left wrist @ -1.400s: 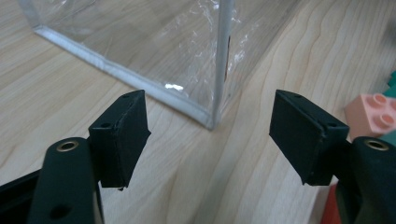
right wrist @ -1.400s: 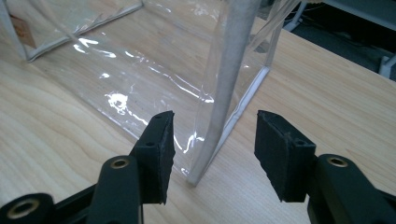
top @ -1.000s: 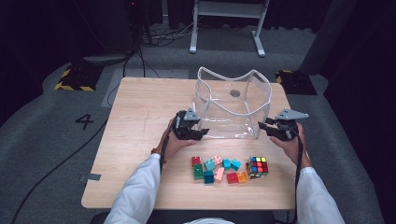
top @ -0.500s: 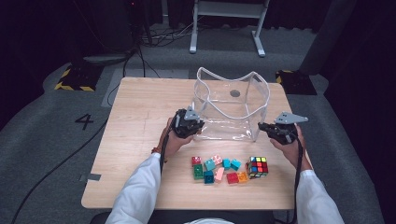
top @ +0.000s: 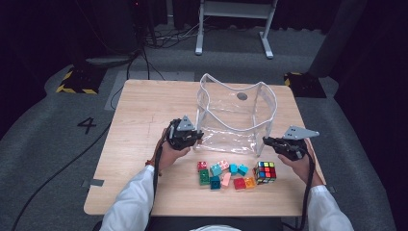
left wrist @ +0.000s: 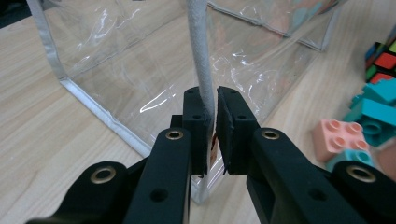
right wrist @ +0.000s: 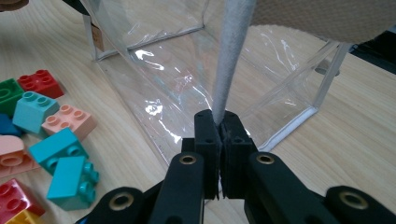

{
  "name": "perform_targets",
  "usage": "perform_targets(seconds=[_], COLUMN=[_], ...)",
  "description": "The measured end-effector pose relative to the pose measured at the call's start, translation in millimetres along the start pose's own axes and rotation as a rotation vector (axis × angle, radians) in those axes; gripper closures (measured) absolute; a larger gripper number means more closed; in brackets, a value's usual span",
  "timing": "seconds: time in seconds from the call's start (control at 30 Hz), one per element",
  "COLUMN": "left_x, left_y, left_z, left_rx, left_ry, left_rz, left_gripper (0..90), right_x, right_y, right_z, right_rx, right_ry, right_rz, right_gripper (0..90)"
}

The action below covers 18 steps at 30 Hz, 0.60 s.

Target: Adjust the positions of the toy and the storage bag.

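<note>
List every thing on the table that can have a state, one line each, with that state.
Clear plastic bag with white trim: upright on the table, top open, held at both near corners.
Left gripper: shut on the bag's white edge.
Right gripper: shut on the bag's white edge.
Multicoloured puzzle cube: resting on the table, outside the bag.
Coloured toy building bricks: loose in a cluster, outside the bag.

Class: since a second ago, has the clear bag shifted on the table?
Yes. The clear bag has slid toward the toy bricks, which have stayed put.
</note>
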<state>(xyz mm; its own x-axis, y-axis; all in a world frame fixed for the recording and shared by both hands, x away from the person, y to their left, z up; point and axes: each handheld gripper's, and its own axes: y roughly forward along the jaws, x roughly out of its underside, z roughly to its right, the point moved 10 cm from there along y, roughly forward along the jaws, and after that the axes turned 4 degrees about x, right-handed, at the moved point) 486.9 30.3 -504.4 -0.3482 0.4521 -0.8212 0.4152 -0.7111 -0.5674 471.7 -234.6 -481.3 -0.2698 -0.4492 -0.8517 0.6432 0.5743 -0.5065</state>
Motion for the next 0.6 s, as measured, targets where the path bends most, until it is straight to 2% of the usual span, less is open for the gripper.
perform_targets(seconds=[0.1, 0.2, 0.33, 0.47, 0.57, 0.6], left_x=[4.2, 7.7, 14.4, 17.3, 22.6, 26.4], left_y=[-5.7, -8.9, -16.2, -19.7, -22.8, -24.1], left_z=[5.4, 10.9, 16.0, 20.0, 24.0, 28.3], left_rx=[-0.002, 0.007, 0.005, 0.002, 0.013, 0.014], left_ry=[0.015, 0.011, 0.043, 0.040, 0.040, 0.033], left_rz=[-0.008, -0.008, -0.027, -0.020, -0.024, -0.024], left_gripper=[81.9, 81.7, 81.8, 82.3, 80.1, 78.4], right_x=[1.1, 2.3, 4.4, 5.6, 6.3, 6.9], right_y=[-2.3, -5.5, -10.8, -13.8, -15.5, -16.8], right_z=[-3.0, -7.4, -15.2, -19.6, -21.8, -21.7], right_rx=[-0.007, -0.013, -0.025, -0.028, -0.021, 0.002], right_ry=[-0.002, -0.002, -0.006, -0.013, -0.022, -0.040], right_rz=[0.006, 0.007, 0.011, 0.009, 0.010, 0.007], right_gripper=[87.5, 87.5, 87.4, 87.4, 87.0, 86.7])
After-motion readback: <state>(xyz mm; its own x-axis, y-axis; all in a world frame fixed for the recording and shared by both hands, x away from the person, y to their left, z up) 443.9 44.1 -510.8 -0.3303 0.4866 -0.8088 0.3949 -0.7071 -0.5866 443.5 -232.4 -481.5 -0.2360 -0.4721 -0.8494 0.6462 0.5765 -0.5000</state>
